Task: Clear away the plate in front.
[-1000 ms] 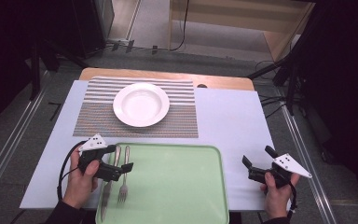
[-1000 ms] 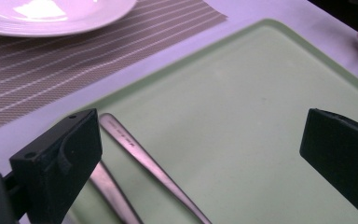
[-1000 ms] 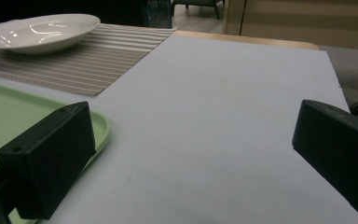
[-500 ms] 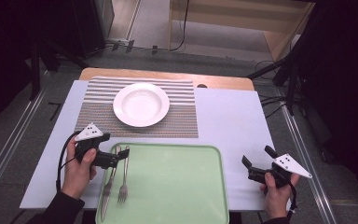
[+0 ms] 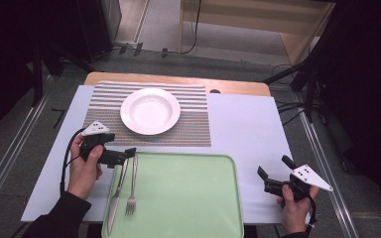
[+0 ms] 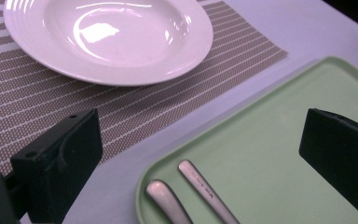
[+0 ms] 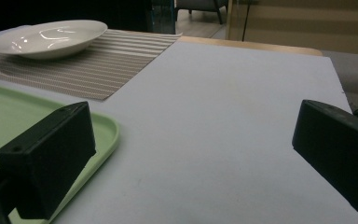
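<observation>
- The knife (image 5: 116, 191) and the fork (image 5: 131, 188) lie side by side at the left edge of the green tray (image 5: 188, 198), knife on the left, fork just beside it on the right, handles pointing to the far side.
- In the left gripper view the two handle ends, knife (image 6: 165, 198) and fork (image 6: 205, 189), sit just inside the tray's (image 6: 279, 140) far left corner, close together but apart.
- The left gripper (image 5: 126, 154) hangs just over those handle ends at the tray's far left corner; its fingers (image 6: 65, 158) are spread wide and hold nothing, the handles lying low between them.
- A hand (image 5: 84, 171) grips the left gripper from the near left, with a dark sleeve below it and a cable looping to the left.
- The tray rests on the near middle of the pale worktop (image 5: 248, 124).
- Beyond the tray lies a striped placemat (image 5: 193, 124), and a white plate (image 5: 150, 110) stands on it, well apart from the cutlery.
- The right gripper (image 5: 273, 174) is held off the tray's right edge at the near right; its fingers (image 7: 51, 154) are wide apart and empty over bare worktop.
- In the right gripper view the tray's corner (image 7: 105, 128) lies to the left, the plate (image 7: 49, 37) far off.
</observation>
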The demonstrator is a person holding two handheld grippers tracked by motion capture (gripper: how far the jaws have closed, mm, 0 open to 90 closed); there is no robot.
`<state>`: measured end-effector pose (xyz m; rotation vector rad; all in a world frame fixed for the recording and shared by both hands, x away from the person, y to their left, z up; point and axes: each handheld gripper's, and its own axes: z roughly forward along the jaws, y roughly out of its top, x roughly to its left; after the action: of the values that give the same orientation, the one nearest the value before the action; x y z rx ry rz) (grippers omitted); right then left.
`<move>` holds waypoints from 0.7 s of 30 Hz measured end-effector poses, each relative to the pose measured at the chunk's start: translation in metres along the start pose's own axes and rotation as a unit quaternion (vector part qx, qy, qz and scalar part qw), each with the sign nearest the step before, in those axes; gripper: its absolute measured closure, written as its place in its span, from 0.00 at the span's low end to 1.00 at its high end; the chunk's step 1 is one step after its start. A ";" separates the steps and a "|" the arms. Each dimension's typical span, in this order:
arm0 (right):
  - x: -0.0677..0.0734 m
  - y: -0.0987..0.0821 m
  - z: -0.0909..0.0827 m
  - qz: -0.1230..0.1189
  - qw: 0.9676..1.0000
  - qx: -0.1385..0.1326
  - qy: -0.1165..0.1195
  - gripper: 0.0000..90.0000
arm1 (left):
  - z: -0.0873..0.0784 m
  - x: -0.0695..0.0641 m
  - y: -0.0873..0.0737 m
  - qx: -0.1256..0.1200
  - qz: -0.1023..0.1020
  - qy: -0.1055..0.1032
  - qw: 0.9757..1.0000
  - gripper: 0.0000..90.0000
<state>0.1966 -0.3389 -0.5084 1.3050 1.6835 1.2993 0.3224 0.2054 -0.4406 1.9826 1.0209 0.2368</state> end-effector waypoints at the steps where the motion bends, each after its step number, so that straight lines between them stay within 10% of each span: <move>1: 0.000 0.000 0.000 0.002 1.000 0.000 0.000 0.00 | 0.001 0.001 0.001 -0.001 0.002 0.001 1.000 0.00; 21: 0.001 0.000 0.000 0.004 1.000 0.002 0.004 0.00 | 0.015 0.030 0.020 -0.013 -0.001 0.013 1.000 0.02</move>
<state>0.1961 -0.3377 -0.5087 1.3129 1.6886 1.3082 0.3603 0.2124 -0.4407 1.9595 1.0319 0.2727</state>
